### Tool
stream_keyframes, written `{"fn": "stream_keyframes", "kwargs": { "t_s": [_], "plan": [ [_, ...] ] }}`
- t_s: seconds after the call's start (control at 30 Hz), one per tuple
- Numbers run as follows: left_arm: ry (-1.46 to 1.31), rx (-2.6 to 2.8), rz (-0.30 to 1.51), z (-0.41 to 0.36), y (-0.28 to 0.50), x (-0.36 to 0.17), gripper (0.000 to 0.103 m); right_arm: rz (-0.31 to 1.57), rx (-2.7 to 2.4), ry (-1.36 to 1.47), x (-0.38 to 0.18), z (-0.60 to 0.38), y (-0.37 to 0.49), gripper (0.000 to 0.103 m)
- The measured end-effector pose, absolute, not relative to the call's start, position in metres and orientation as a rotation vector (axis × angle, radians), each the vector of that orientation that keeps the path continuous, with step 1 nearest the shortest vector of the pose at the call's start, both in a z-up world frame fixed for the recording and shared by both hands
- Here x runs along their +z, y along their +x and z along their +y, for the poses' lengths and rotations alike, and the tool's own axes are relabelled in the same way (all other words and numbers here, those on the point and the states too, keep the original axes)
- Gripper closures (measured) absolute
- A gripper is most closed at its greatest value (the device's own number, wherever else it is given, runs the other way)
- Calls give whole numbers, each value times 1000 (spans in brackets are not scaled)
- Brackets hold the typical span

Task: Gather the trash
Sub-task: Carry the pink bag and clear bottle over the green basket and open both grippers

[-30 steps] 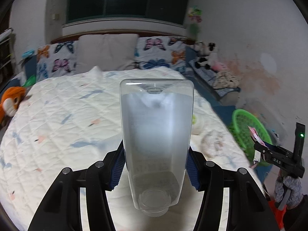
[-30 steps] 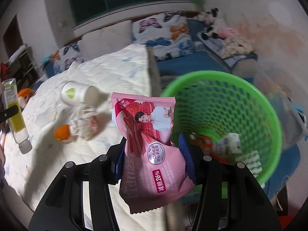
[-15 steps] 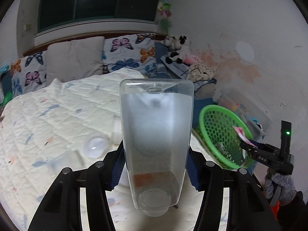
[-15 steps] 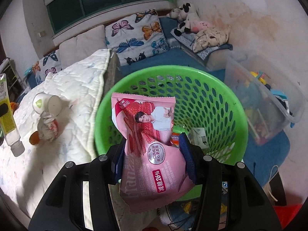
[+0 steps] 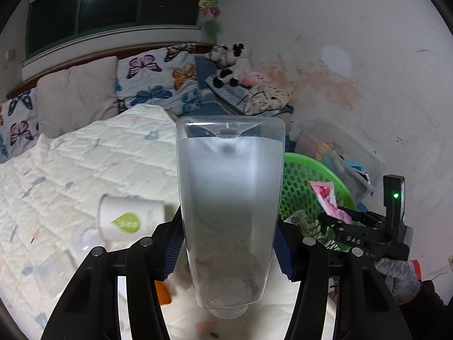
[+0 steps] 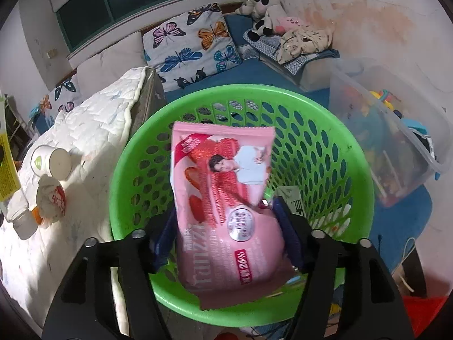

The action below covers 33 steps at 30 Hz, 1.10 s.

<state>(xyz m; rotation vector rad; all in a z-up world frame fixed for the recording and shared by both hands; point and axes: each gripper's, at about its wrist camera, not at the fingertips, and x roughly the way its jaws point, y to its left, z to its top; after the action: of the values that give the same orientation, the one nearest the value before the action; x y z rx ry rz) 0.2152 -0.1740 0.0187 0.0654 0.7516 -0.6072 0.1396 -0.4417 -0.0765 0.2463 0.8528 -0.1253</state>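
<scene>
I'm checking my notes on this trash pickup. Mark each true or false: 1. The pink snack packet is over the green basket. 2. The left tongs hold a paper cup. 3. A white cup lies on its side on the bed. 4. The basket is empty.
1. True: the pink snack packet hangs over the green basket, between the right tongs, whose jaws have just been opening.
2. False: the left tongs grip a clear bottle.
3. True: the white cup lies tipped on the bed.
4. False: scraps already lie inside the basket.
</scene>
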Motion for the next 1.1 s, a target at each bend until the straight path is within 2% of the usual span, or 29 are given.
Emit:
{"fn": "stream_keyframes", "kwargs": {
  "t_s": [0.07, 0.2, 0.67, 1.0, 1.1],
  "plan": [
    [73, -624, 754, -185, 218, 18, 48, 853, -122, 252, -76, -443, 140, 29],
    [77, -654, 774, -206, 224, 14, 48, 837, -120, 254, -73, -446, 137, 28],
    [81, -754, 785, -293, 234, 6, 48, 760, -141, 223, -51, -456, 96, 28],
    [59, -778, 839, -344, 246, -20, 48, 733, -157, 236, -49, -463, 74, 28],
    [59, -773, 865, -349, 248, -27, 44, 732, -157, 243, -50, -465, 72, 28]
  ]
}}
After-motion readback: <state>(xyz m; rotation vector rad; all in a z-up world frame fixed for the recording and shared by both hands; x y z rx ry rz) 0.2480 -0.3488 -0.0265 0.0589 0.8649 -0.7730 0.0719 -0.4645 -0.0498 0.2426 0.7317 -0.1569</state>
